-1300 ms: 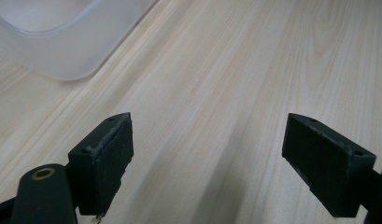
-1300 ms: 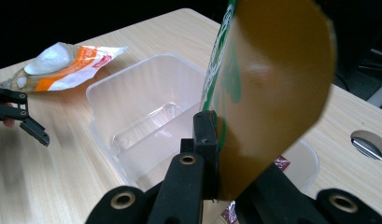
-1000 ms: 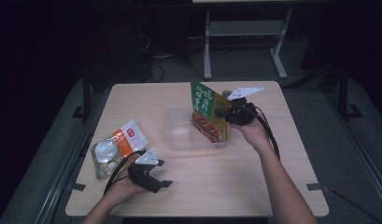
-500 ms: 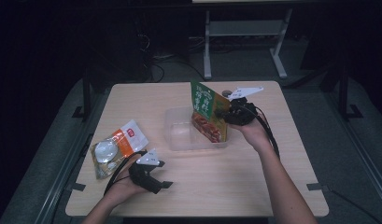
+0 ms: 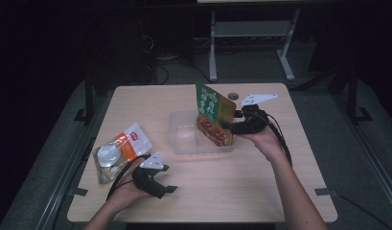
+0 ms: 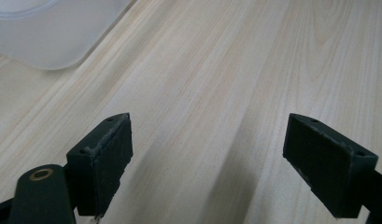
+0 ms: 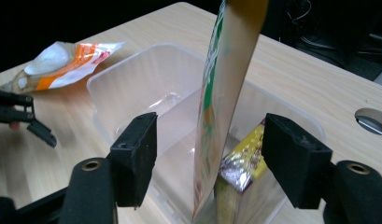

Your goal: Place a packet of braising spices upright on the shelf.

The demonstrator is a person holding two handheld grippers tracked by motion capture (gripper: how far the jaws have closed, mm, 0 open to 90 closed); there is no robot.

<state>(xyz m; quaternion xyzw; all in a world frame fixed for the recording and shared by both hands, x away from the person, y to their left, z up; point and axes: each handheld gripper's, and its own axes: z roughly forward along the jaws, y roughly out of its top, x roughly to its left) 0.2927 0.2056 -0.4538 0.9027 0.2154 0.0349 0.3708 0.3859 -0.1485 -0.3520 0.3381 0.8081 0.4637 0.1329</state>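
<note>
The right gripper (image 7: pixel 209 158) has just been opening around the green pouch (image 7: pixel 226 93), apparently untouched, standing in the clear bin (image 7: pixel 132 74).

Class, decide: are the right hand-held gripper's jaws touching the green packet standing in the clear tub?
Apart. In the right gripper view the green packet stands between the right hand-held gripper's just-opened jaws, with a clear gap on each side.

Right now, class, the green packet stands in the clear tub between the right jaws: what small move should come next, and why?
Probably draw the right gripper back from the green packet. Its jaws have just been opening, no longer pressing the packet, which stands in the clear tub. The orange packet still lies on the table.
</note>
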